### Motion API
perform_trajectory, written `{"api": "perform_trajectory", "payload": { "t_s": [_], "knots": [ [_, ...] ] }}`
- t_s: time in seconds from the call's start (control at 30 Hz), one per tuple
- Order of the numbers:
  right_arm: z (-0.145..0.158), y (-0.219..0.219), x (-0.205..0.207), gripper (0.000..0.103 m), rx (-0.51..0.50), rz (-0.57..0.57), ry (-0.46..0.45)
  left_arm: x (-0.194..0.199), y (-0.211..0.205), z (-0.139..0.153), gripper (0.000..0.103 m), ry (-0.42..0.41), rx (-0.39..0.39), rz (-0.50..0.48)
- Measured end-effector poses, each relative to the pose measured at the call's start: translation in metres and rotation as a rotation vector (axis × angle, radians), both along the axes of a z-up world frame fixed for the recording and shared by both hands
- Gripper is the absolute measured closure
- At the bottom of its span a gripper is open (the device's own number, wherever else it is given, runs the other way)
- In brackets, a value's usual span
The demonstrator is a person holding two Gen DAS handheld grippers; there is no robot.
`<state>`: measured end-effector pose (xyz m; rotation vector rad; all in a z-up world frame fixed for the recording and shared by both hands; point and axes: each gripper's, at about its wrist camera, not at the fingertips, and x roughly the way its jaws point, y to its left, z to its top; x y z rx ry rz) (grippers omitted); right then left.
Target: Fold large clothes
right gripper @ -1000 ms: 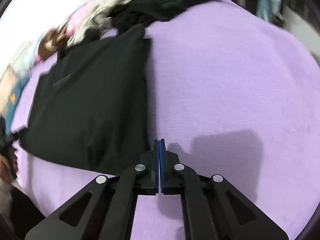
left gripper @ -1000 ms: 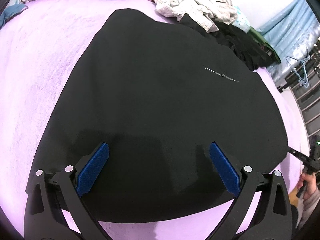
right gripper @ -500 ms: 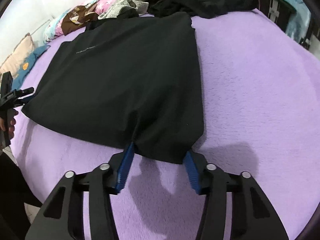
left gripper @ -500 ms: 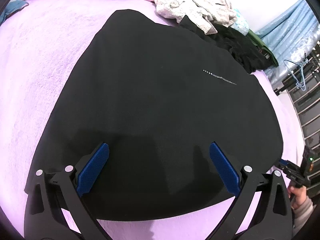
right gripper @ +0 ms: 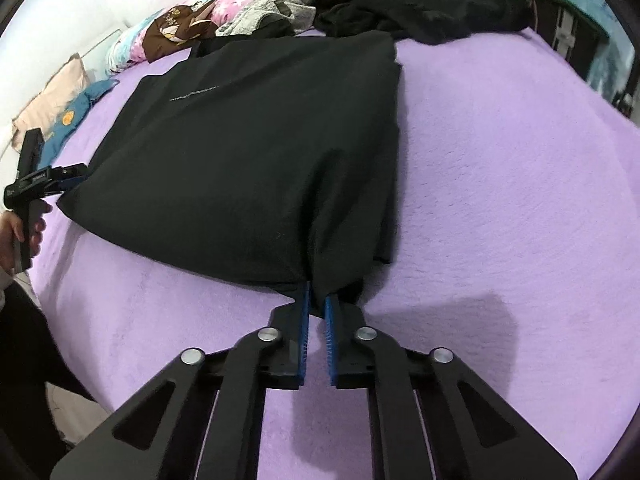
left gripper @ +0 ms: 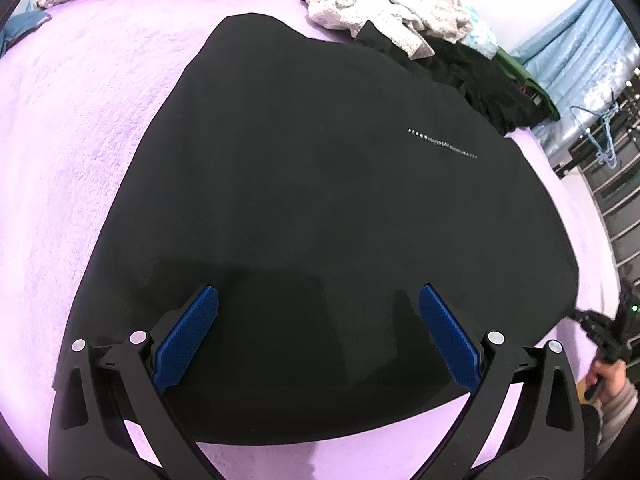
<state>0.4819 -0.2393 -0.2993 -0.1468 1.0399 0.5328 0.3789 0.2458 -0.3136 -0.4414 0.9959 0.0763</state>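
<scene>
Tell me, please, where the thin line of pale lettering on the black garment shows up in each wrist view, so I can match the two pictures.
Left wrist view: the pale lettering sits upper right of centre on the black garment, slanting down to the right.
Right wrist view: the pale lettering sits upper left, near the garment's far edge.
Shared landmark: the pile of clothes lies on the bed beyond the garment.

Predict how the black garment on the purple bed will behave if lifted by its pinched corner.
Probably floppy: the black garment already bunches into folds where the right hand-held gripper pinches its corner. It will likely drag on the fuzzy purple blanket rather than slide. Weight cannot be judged.
</scene>
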Motion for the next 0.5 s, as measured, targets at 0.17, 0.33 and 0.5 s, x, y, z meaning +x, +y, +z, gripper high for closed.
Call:
{"api": "perform_trajectory", "payload": {
  "t_s": [0.17,0.33,0.5],
  "knots": [
    [0.006,0.005,-0.004,0.100,-0.075,0.015,-0.039,-0.001,0.003,0.000,0.006,-0.006,-0.024,0.020],
    [0.008,0.003,-0.003,0.100,-0.088,-0.013,-0.068,-0.001,0.003,0.000,0.006,-0.008,-0.033,0.021],
    [0.001,-0.006,-0.003,0.099,-0.039,-0.013,-0.006,0.000,0.005,0.001,0.006,-0.011,-0.046,0.023]
  ]
}}
